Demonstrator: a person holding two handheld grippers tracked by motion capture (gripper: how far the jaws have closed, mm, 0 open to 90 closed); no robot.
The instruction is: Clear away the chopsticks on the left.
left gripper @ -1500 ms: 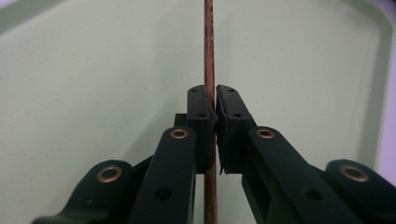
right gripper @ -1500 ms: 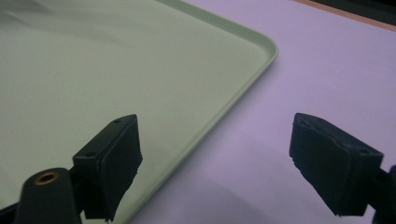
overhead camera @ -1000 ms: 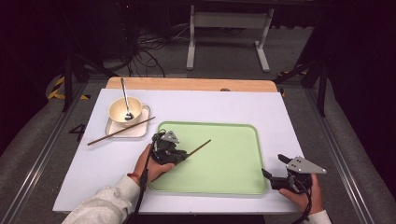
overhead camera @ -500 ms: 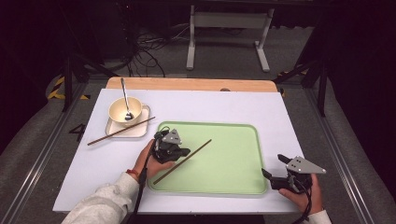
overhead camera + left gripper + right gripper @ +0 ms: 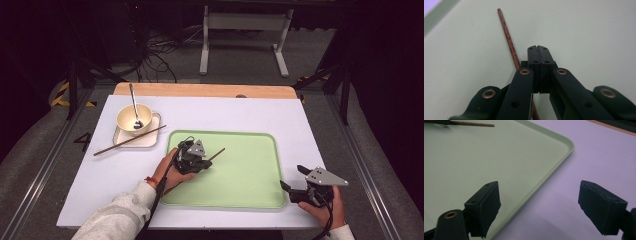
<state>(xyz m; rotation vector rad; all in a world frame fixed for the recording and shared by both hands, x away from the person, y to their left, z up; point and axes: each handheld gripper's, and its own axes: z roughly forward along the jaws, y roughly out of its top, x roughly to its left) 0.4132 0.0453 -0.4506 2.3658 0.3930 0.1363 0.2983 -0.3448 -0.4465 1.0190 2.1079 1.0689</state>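
Resting low over the near-left part of the green tray [image 5: 250,197], your left gripper [image 5: 196,161] has its jaws pressed flat together. The left gripper view shows no gap between them, and the brown chopstick [image 5: 509,41] runs past their left side and under the linkage, so it looks beside the pads, not between them. Whether any part is pinched lower down, I cannot tell. From above, the stick's far tip pokes out to the right of the gripper and its near end runs down towards the tray's near-left rim, so it seems to lie on the tray floor.

Your right gripper [image 5: 299,181] waits off the tray's near-right corner, jaws wide apart with nothing between them, straddling the rim. That placement reads as standby, clear of the left hand's work.

On the far left of the white table [image 5: 310,125], the second chopstick [image 5: 129,140] lies across the small square plate [image 5: 151,142] beside the bowl [image 5: 133,117] with its spoon [image 5: 134,102].
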